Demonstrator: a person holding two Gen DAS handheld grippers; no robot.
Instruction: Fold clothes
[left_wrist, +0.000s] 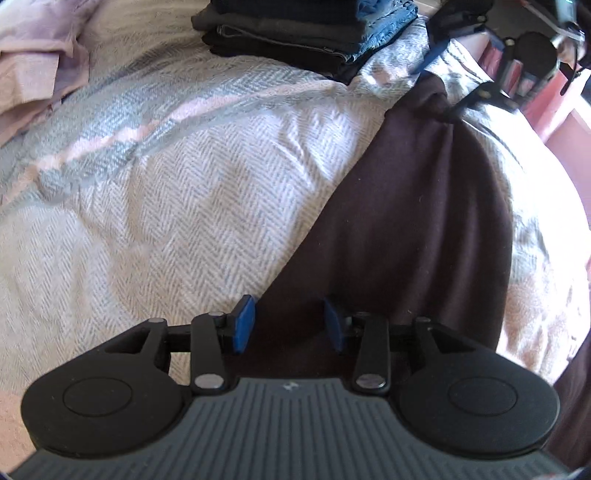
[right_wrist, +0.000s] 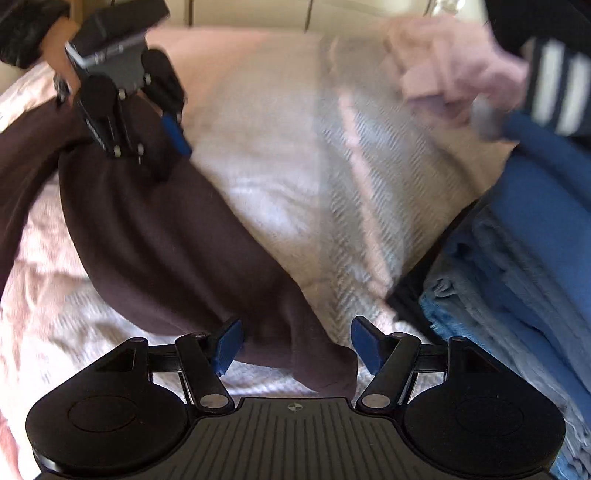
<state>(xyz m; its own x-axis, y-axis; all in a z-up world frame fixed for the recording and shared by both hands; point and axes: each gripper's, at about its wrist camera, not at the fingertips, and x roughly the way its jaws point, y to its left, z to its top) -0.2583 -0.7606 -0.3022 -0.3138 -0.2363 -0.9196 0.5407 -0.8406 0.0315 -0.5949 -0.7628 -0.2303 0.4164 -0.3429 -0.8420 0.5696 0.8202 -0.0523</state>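
Observation:
A dark maroon garment (left_wrist: 417, 221) lies stretched in a long band across the pale herringbone bedspread (left_wrist: 184, 206). My left gripper (left_wrist: 290, 325) is open, its blue pads on either side of one end of the garment. My right gripper (right_wrist: 297, 349) is open over the other end of the garment (right_wrist: 166, 251), the cloth lying between its blue pads. The left gripper (right_wrist: 162, 147) also shows in the right wrist view at the far end of the band. The right gripper shows at the top right of the left wrist view, its jaws hidden.
A stack of folded dark and blue clothes (left_wrist: 295, 33) sits at the far side of the bed; it also shows in the right wrist view (right_wrist: 524, 258). A crumpled pink garment (left_wrist: 33, 62) lies at the left. A striped black garment (right_wrist: 554, 85) is at the right.

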